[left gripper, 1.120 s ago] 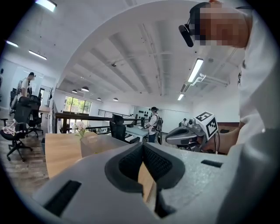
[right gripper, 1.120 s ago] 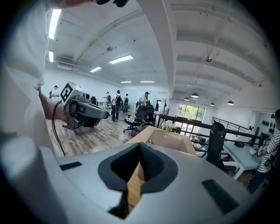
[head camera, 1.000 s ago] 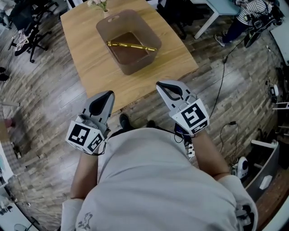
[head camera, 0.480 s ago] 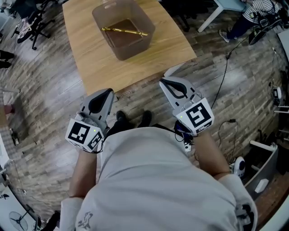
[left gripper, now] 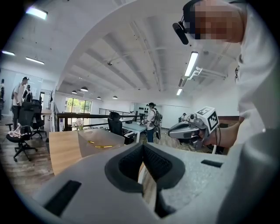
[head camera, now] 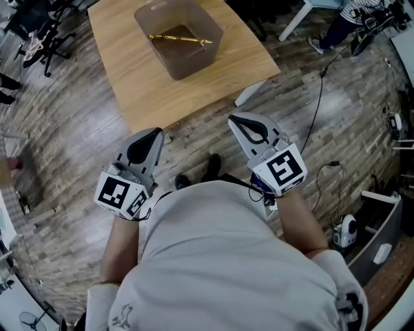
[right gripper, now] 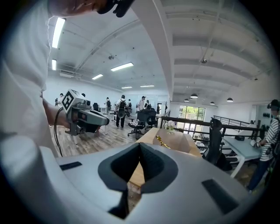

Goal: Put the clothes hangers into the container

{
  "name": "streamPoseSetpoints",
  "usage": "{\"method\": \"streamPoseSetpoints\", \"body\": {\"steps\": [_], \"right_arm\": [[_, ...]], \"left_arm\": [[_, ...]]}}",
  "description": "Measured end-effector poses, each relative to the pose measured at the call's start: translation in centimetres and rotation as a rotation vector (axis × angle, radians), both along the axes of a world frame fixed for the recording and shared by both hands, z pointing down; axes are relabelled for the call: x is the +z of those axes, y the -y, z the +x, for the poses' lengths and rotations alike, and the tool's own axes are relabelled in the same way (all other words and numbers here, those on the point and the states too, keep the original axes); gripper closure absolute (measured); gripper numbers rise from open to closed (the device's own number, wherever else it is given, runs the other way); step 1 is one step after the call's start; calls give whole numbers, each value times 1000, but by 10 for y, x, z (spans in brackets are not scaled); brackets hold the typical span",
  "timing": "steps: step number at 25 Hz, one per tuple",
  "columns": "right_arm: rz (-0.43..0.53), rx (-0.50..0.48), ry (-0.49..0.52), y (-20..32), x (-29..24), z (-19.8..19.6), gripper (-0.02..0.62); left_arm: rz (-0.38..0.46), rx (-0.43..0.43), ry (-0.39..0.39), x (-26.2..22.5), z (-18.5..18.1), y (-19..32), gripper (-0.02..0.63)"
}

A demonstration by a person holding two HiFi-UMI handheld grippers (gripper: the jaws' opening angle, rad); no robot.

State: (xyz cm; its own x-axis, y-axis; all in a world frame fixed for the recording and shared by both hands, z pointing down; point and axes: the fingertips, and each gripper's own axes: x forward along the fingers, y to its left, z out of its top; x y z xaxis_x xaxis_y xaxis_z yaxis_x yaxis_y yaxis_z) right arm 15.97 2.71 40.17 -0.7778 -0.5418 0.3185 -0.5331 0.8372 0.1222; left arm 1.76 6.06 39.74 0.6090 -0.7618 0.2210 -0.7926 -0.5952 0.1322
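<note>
A translucent container [head camera: 180, 37] stands on the wooden table [head camera: 142, 84] at the top of the head view, with a gold clothes hanger [head camera: 178, 39] lying across its inside. Both grippers hang over the floor, short of the table's near edge, close to the person's body. My left gripper [head camera: 157, 133] is shut and empty; its dark pads meet in the left gripper view [left gripper: 142, 146]. My right gripper [head camera: 237, 119] is likewise shut with nothing in it [right gripper: 140, 146]. The container [left gripper: 98, 146] and the hanger [right gripper: 161, 141] show far ahead of the jaws.
Wood-plank floor lies between me and the table. An office chair [head camera: 39, 39] stands at the far left. A black cable [head camera: 320, 84] runs over the floor at the right, near a white device [head camera: 348, 229]. A seated person [head camera: 349, 19] is at the top right.
The table and container have slid up and away in the head view, so I stand farther back from it. Both grippers stay shut, in the same place before the body.
</note>
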Motion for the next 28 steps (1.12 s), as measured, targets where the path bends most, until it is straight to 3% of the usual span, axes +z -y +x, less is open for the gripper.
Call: {"method": "streamPoseSetpoints", "body": {"steps": [9, 14, 18, 28], "right_arm": [[23, 30, -2, -48, -7, -41, 590], [34, 67, 33, -70, -12, -59, 589], [36, 88, 52, -89, -13, -71, 591], [13, 108, 76, -118, -6, -89, 591]], "left_arm": [[9, 19, -20, -4, -47, -43, 600], [29, 23, 30, -5, -67, -61, 600], [41, 28, 20, -5, -84, -76, 600], [44, 48, 5, -3, -104, -93, 600]]}}
